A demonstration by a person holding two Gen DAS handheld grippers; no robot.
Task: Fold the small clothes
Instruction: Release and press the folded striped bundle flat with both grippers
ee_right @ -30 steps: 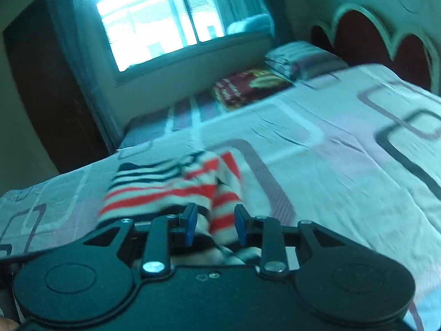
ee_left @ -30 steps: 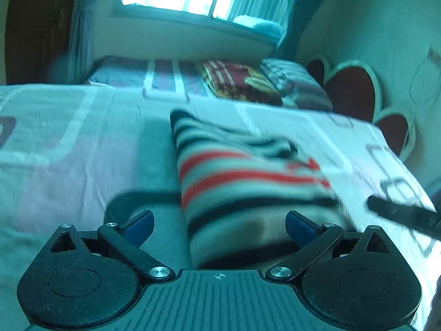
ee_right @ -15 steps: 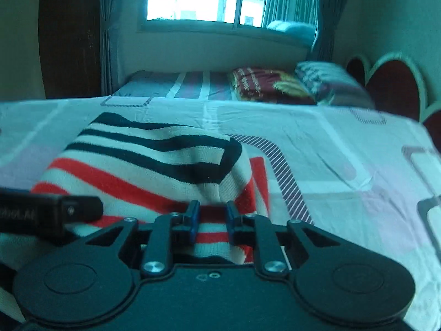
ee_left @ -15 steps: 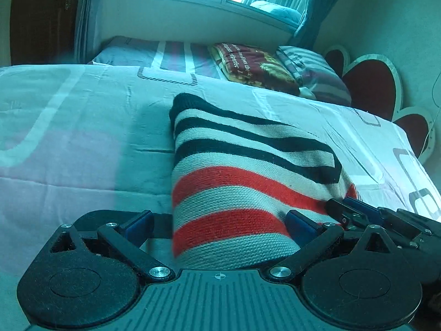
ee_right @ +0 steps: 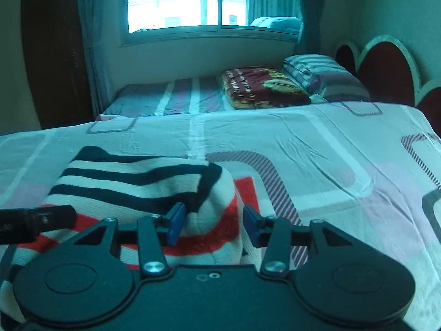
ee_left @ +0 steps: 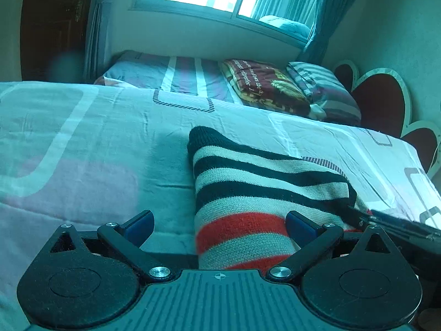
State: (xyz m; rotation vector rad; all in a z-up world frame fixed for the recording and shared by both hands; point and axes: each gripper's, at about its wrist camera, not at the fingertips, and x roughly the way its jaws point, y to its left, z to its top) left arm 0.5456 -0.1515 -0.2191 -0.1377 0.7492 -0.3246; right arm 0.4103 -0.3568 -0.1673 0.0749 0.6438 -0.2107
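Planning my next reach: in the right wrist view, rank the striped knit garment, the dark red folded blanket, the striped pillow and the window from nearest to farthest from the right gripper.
1. Striped knit garment: between the open right gripper fingers, on the near bed.
2. Dark red folded blanket: far bed, centre.
3. Striped pillow: just right of the blanket, near the headboard; close to it in depth.
4. Window: back wall.
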